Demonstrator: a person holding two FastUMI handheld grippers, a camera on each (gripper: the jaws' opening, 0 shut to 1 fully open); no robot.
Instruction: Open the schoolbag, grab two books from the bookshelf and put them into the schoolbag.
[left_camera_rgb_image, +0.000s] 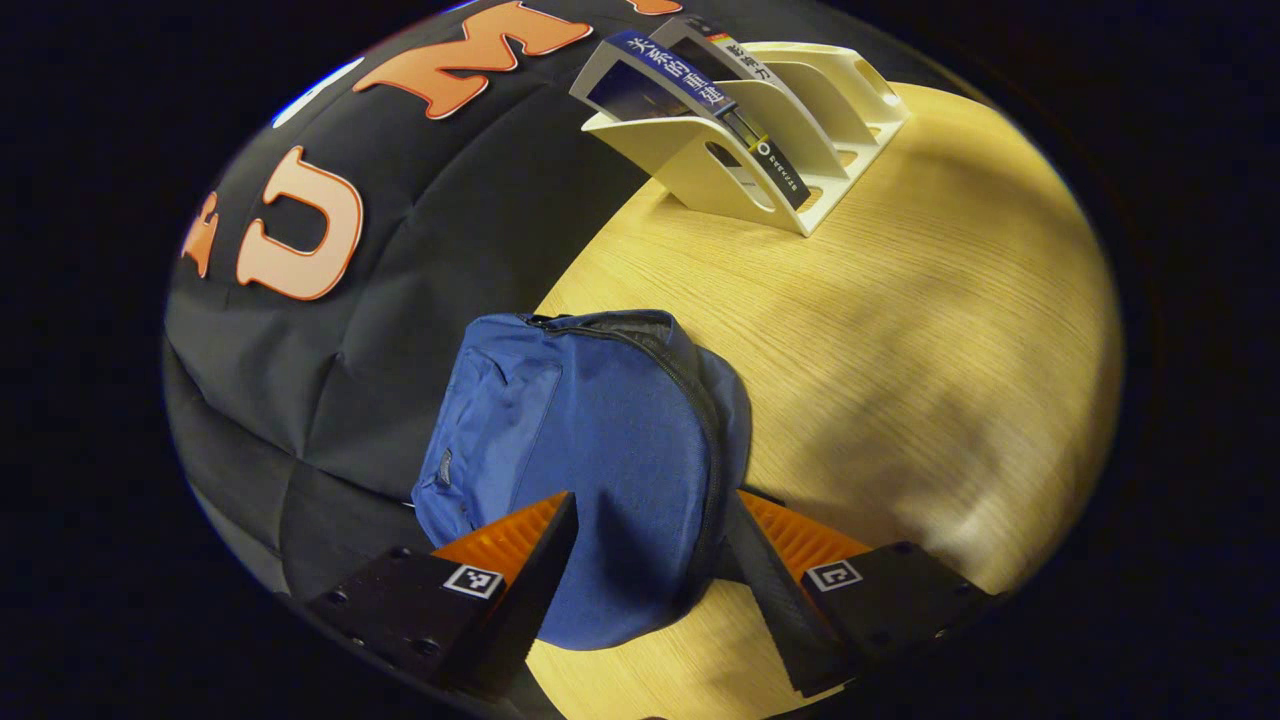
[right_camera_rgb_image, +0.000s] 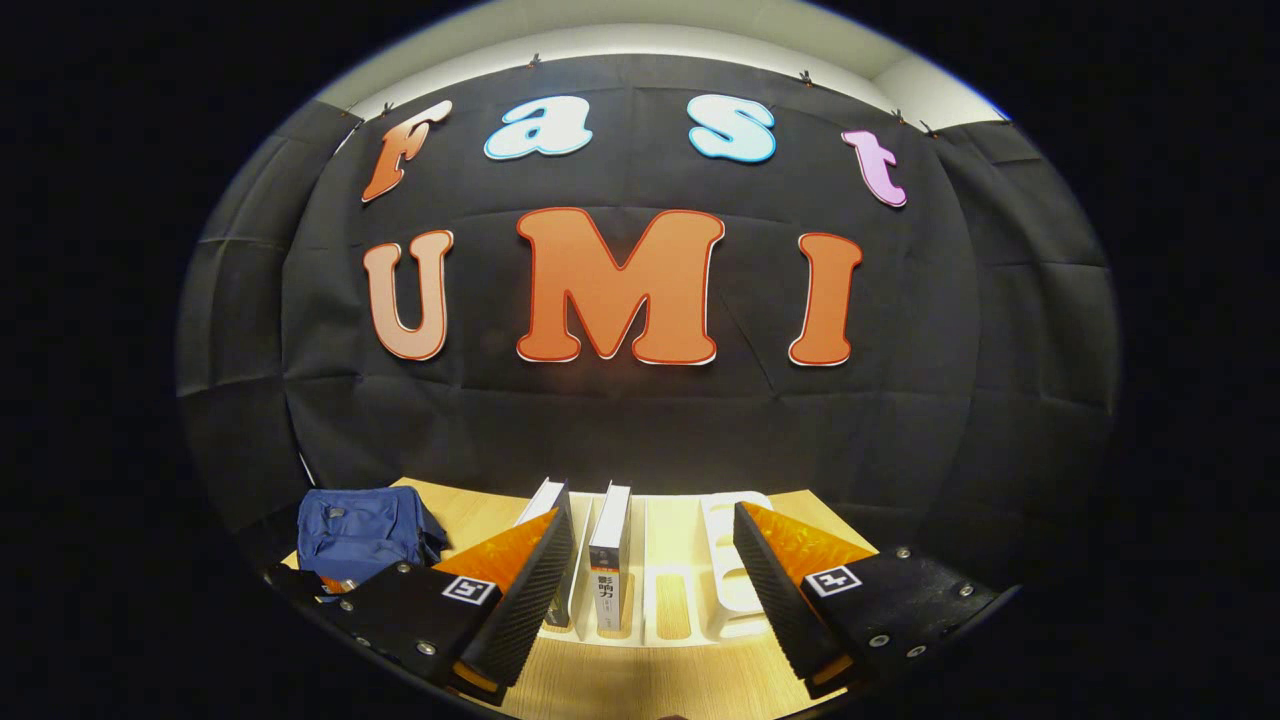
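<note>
The step in hand appears to be the opening of the schoolbag (left_camera_rgb_image: 590, 450). In the left gripper view the blue bag lies flat on the wooden bench (left_camera_rgb_image: 900, 380), its far edge against the booth's black cloth wall (left_camera_rgb_image: 400, 280). The zipper (left_camera_rgb_image: 690, 400) runs in a curve from the top of the bag down its right side; it looks closed along most of that run, though a small gap may show at the top end. The slider itself cannot be made out.

The left gripper (left_camera_rgb_image: 650, 540) hovers above the lower part of the bag with its jaws wide apart and nothing between them. The bag's body lies directly in the gap as seen from this camera; the zipper line passes close to the jaw on the right of the view. Whether the jaws touch the fabric cannot be told.

To do this step well, locate the slider first, then bring the jaws down narrow around the pull tab alone, not the cloth. Draw along the zipper's curve. The bag is soft and may slide on the bench, so the other gripper may need to steady it.

The right gripper (right_camera_rgb_image: 650, 570) faces the cream bookshelf (right_camera_rgb_image: 735, 560), jaws likewise wide and empty. Two upright books stand in its left slots: one (right_camera_rgb_image: 610, 555) lies between the jaws, the other (right_camera_rgb_image: 545, 500) just behind the left jaw. The bag sits well apart to the left.
</note>
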